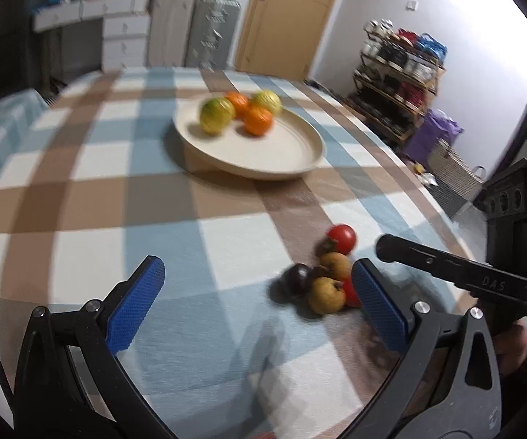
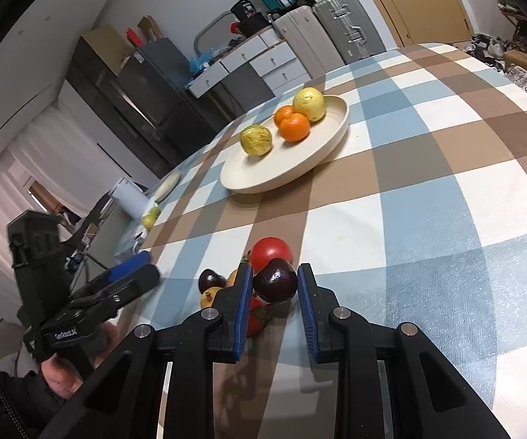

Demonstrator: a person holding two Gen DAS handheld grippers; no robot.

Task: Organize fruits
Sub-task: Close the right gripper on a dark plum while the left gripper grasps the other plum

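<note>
On the checked tabletop (image 2: 428, 197) we see a small heap of fruit near the front edge: a red tomato (image 2: 271, 252), a dark plum (image 2: 275, 281) and some brownish-yellow fruits (image 1: 327, 294) touching one another. Our right tongs (image 2: 275, 285) are closed on the dark plum, a blue pad (image 2: 304, 292) on either side of it. Our left tongs (image 1: 259, 281) stand wide with nothing between them, the right-hand pad just beside the heap. Farther back a cream plate (image 2: 248, 177) carries two oranges (image 2: 293, 126) and two yellow-green fruits (image 2: 256, 141).
</note>
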